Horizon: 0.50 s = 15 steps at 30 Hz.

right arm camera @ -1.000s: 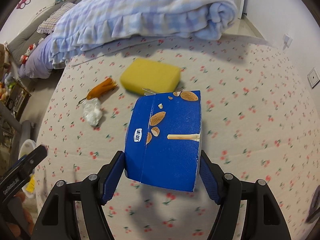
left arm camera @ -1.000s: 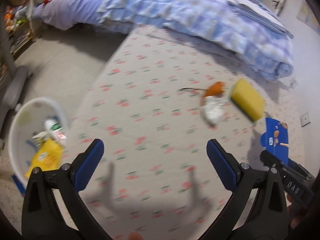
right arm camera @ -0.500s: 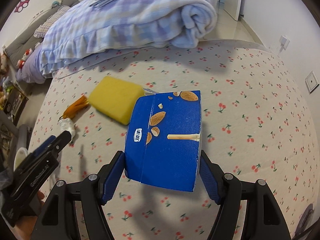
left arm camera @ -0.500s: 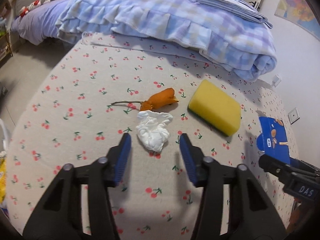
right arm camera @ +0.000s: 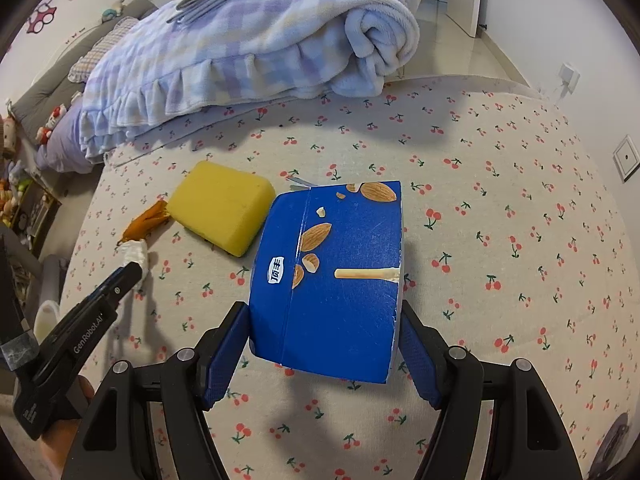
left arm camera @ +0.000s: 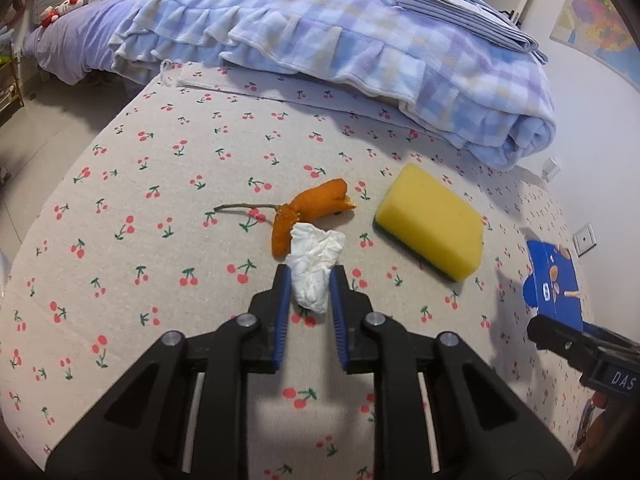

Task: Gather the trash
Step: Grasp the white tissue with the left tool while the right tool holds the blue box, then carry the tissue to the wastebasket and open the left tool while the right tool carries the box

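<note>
The left gripper (left arm camera: pixel 308 276) angles steeply down at a cherry-printed cloth (left arm camera: pixel 160 184), its black plastic arms ending in ribbed blue pads. Its jaws have just been closing and now pinch the near end of a crumpled white tissue (left arm camera: pixel 314 264), soft and creased, which lies on the cloth and sticks out past the fingertips. Touching the tissue's far edge is a curled orange peel (left arm camera: pixel 316 204) with a thin dry stem running off to the left of the fingers. To the right of the fingertips and a little farther away lies a yellow sponge (left arm camera: pixel 432 220), a rounded block with a dark green underside showing at its near edge. Beyond all of this a fluffy blue-and-lilac checked blanket (left arm camera: pixel 360 52) with a ruffled hem is rolled up, with folded striped fabric (left arm camera: pixel 452 4) on top.

The right gripper (right arm camera: pixel 326 344) also tilts steeply down, its fingers about half spread and clamped on the two sides of a flattened blue snack box (right arm camera: pixel 336 276), glossy card printed with almonds and a biscuit stick, held clear of the cloth. Left of these fingers and farther off are the sponge, peel and tissue.
</note>
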Available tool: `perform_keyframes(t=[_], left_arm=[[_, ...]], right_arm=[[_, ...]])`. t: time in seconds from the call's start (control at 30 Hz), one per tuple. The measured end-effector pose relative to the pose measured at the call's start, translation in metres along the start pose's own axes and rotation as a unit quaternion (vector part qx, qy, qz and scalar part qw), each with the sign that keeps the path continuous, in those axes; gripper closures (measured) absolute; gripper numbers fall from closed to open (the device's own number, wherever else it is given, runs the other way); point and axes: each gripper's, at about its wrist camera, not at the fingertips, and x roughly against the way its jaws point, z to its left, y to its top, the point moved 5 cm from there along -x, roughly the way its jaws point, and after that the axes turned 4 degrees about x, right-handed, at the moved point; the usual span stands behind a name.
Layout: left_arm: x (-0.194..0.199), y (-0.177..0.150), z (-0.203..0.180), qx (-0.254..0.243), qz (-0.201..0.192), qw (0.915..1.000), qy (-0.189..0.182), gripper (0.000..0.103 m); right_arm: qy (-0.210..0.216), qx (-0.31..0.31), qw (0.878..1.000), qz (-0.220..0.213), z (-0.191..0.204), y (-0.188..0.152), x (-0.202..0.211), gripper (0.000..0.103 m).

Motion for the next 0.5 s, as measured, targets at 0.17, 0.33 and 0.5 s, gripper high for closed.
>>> perform_keyframes(t=[0.17, 0.33, 0.5], left_arm=[[0.013, -0.005, 0.003, -0.013, 0.006, 0.9999, 0.003, 0.083], [0.032, -0.009, 0.012, -0.023, 0.003, 0.9997, 0.009, 0.083], [0.056, -0.013, 0.027, -0.03, -0.004, 0.9995, 0.013, 0.083]], right_arm=[[0.006, 0.005, 1.0, -0.01, 0.004, -0.004, 0.014, 0.029], [0.013, 0.012, 1.0, -0.02, 0.009, -0.005, 0.027, 0.029], [0.027, 0.018, 0.999, -0.029, 0.023, -0.008, 0.04, 0.03]])
